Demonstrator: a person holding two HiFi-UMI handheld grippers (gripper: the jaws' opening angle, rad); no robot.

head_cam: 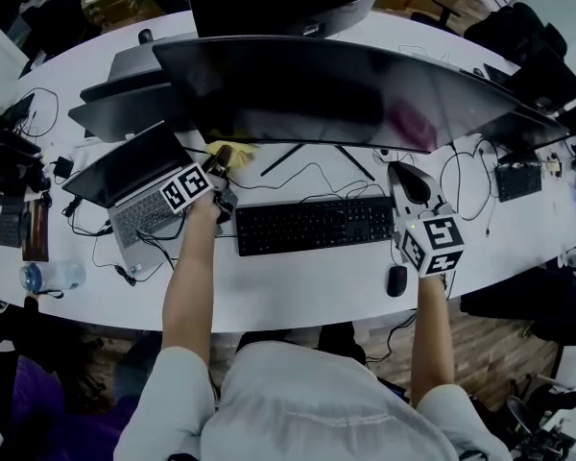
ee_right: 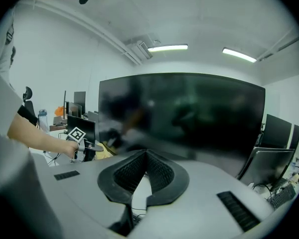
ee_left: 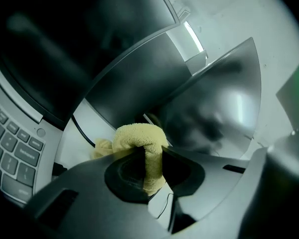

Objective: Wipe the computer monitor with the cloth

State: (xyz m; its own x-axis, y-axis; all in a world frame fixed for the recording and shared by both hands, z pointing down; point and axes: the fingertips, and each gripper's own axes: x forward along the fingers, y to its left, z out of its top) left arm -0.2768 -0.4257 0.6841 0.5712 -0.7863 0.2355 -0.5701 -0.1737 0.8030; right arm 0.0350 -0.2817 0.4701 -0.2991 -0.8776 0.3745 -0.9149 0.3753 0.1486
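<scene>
Monitor (head_cam: 346,89), wide, curved and dark, stands ahead of both grippers on the white desk (head_cam: 298,291). The cloth (ee_left: 139,136) is yellow and sits in the left gripper (ee_left: 147,156), close under the monitor's lower left edge.

Only the left gripper view shows the grip. The jaws are clamped on a fold of the cloth, which bulges out past their tips, with the screen just beyond it. In the head view the cloth is only a small yellow patch past that gripper's tip.

The right gripper (ee_right: 145,156) has its jaws together at the tips with nothing between them. Its view takes in the whole upright screen and two ceiling lights, with the left gripper low at the far left. Neither the screen face nor the lights appear in the head view.

The head view alone shows the keyboard (head_cam: 314,224) between the two grippers. It also shows the laptop (head_cam: 134,185) just left of the left gripper and the mouse (head_cam: 396,279) near the right one.

Each gripper's cube bears black-and-white square markers. The print on the laptop keys is too blurred to read.
</scene>
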